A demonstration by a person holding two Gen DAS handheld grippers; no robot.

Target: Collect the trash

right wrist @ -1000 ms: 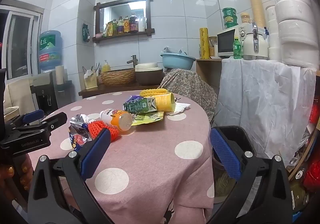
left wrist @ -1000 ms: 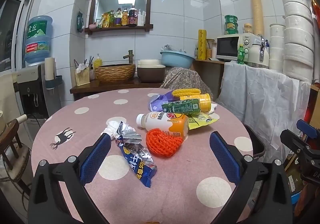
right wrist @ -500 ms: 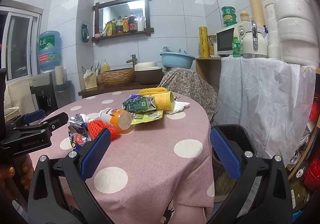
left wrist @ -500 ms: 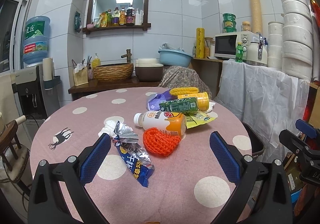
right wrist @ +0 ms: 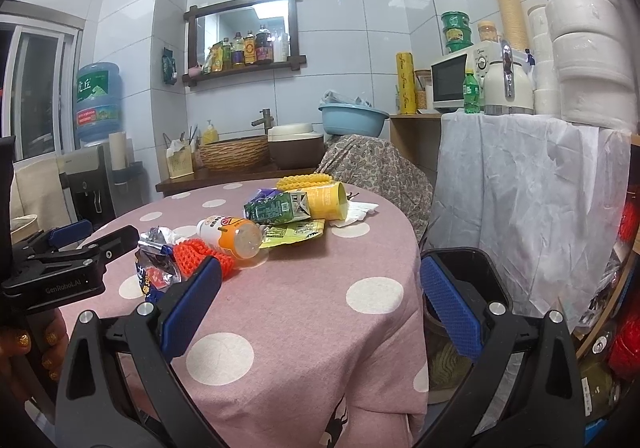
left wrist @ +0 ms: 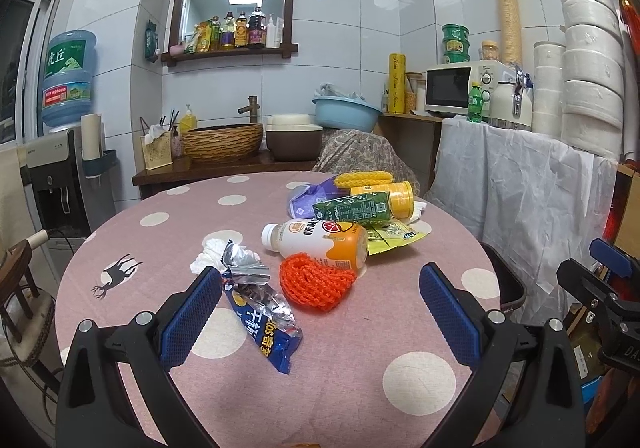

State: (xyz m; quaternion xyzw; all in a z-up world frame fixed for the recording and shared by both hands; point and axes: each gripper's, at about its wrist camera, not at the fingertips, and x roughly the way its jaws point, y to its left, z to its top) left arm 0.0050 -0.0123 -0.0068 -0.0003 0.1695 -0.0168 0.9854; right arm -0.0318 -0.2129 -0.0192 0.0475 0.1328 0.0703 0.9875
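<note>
The left gripper hangs low over the near part of the round table, its blue-padded jaws spread wide and holding nothing. Between them, toward the lower centre of the left wrist view, lies a torn blue snack wrapper with a silver foil inside, just beside the left pad. Right of it sits an orange knitted net, touching an orange-and-white drink bottle that lies on its side with its cap pointing to the left of the frame. A crumpled white tissue lies behind the wrapper. Further up the frame the pile goes on: a green drink carton, a yellow can on its side, a yellow knitted net, a purple packet and a yellow-green flat wrapper, all crowded together on the pink polka-dot tablecloth.

The right gripper hovers at the table's right edge, its jaws likewise spread wide and empty. Behind its right pad, in the lower right of the right wrist view, stands a black trash bin on the floor just beside the table. At the left edge of that view a hand grips the left tool's handle.
</note>
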